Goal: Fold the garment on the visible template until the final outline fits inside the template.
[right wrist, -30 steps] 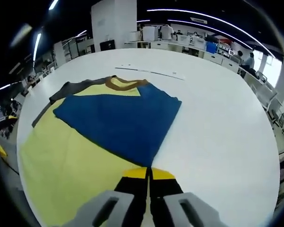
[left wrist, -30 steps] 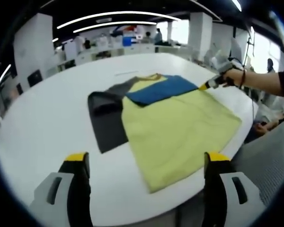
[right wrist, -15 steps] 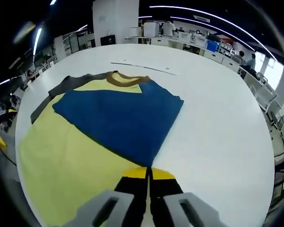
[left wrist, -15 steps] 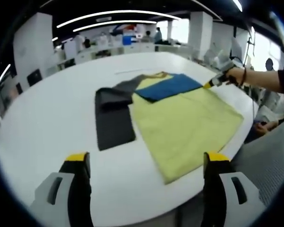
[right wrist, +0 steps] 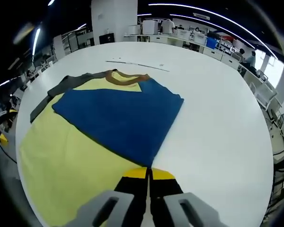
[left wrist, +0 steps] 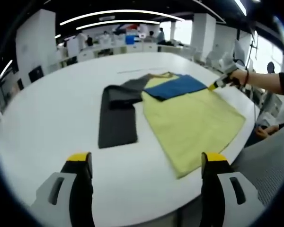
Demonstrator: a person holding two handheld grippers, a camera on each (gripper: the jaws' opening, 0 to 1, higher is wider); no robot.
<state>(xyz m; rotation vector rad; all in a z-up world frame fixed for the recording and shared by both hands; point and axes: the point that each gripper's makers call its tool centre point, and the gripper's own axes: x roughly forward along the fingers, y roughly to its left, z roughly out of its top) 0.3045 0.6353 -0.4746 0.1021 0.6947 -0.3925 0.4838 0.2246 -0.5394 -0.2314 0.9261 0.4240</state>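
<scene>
A white round worktop (left wrist: 47, 123) spreads wide. On its far side lies a thin pale strip (right wrist: 137, 65), perhaps tape. Desks (left wrist: 132, 46) and white pillars (right wrist: 112, 21) stand beyond.

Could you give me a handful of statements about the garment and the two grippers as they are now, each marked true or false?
1. The blue sleeve lies folded over the yellow body of the garment. True.
2. The left gripper is clamped on the grey sleeve. False: its jaws stand wide apart, well short of the cloth, with nothing between them.
3. The right gripper has its jaws shut at the corner of the blue sleeve. True.
4. The garment lies on a dark wooden bench. False: it lies on a white table.
5. The grey sleeve is spread out to the side of the yellow body. True.
</scene>
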